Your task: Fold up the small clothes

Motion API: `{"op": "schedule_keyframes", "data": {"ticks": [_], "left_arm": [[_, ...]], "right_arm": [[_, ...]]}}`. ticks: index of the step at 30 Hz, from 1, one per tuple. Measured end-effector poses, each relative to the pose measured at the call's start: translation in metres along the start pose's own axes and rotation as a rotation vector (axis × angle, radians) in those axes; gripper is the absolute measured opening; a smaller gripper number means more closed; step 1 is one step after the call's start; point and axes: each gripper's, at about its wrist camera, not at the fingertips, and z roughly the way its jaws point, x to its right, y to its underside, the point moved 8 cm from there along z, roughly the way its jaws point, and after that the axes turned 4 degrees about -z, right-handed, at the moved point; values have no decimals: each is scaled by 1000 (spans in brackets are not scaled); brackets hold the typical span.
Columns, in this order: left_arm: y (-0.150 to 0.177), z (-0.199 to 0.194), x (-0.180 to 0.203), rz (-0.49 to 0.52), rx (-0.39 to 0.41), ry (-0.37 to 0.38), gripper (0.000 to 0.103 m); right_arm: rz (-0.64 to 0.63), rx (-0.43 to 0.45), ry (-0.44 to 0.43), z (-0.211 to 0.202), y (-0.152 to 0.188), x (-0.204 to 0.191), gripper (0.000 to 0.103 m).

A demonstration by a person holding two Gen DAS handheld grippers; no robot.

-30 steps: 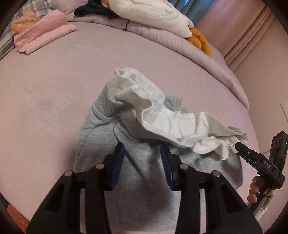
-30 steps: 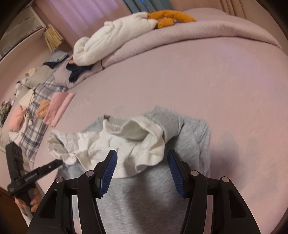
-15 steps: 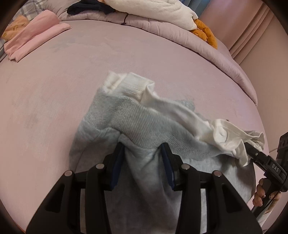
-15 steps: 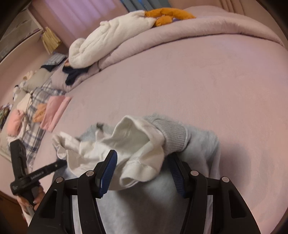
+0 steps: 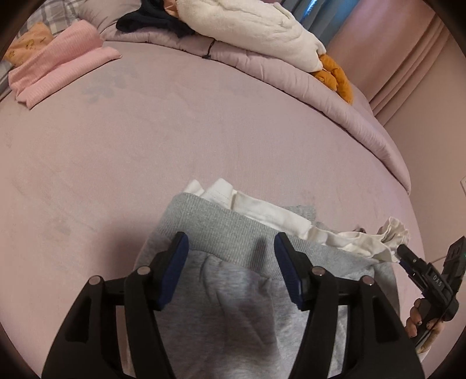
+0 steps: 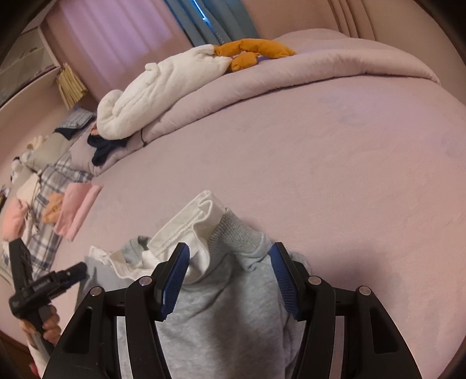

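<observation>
A grey garment point(image 5: 233, 291) lies folded on the pink bed point(image 5: 145, 145), its ribbed waistband point(image 5: 221, 224) running across the top. A white cloth point(image 5: 271, 215) peeks out behind that band. My left gripper point(image 5: 230, 237) hovers over the waistband with its jaws opening; the pads stand off the fabric. In the right wrist view my right gripper point(image 6: 230, 247) is shut on a bunch of the white cloth point(image 6: 186, 230) and the grey garment point(image 6: 221, 315). The right gripper point(image 5: 403, 250) shows at the cloth's ruffled right end. The left gripper point(image 6: 80, 266) shows at the left.
Folded pink clothes point(image 5: 58, 67) lie at the far left of the bed. A rolled duvet point(image 5: 291, 75) carries a white blanket point(image 5: 253, 32), a dark garment point(image 5: 157, 20) and an orange plush point(image 5: 335, 75). A person's hand point(image 5: 419, 323) holds the right gripper.
The far edge of the clothes has been drawn toward me and folded over. My left jaws, pinched on a grey fold before, have spread apart and let it go. The right grip is unchanged.
</observation>
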Motion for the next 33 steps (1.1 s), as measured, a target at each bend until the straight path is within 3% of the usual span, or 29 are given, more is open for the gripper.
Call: {"op": "schedule_keyframes", "data": {"ticks": [3, 6, 8, 14, 16, 19, 21, 22, 23, 25, 31, 33], "left_arm": [[-3, -9, -6, -19, 13, -2, 64], [-10, -21, -17, -24, 74, -46, 71], [-11, -20, -24, -29, 68, -57, 71], [2, -9, -46, -71, -4, -82, 70], [8, -4, -49, -65, -27, -85, 70], [14, 5, -49, -60, -59, -74, 57], [16, 10, -50, -64, -81, -60, 34], [17, 10, -48, -53, -86, -48, 28], [17, 9, -47, -41, -85, -45, 18], [15, 1, -44, -3, -52, -81, 14], [4, -19, -38, -1, 13, -61, 10], [3, -19, -35, 11, 17, -46, 10]], "right_arm": [[-2, 49, 14, -12, -8, 0, 57], [-13, 80, 12, -17, -15, 3, 58], [-21, 45, 39, -10, -11, 9, 66], [-18, -59, 66, 18, 5, 16, 65], [-37, -61, 71, 22, 6, 13, 60], [-101, -65, 92, 28, 8, 5, 41], [-136, -80, 102, 32, 10, 2, 23], [-155, -85, 116, 33, 11, 1, 8], [-178, -77, 140, 31, 12, -1, 8], [-185, -29, 144, 16, 5, -5, 8], [-132, 126, 88, -48, -18, -10, 7], [-133, 150, 111, -60, -19, -6, 7]]}}
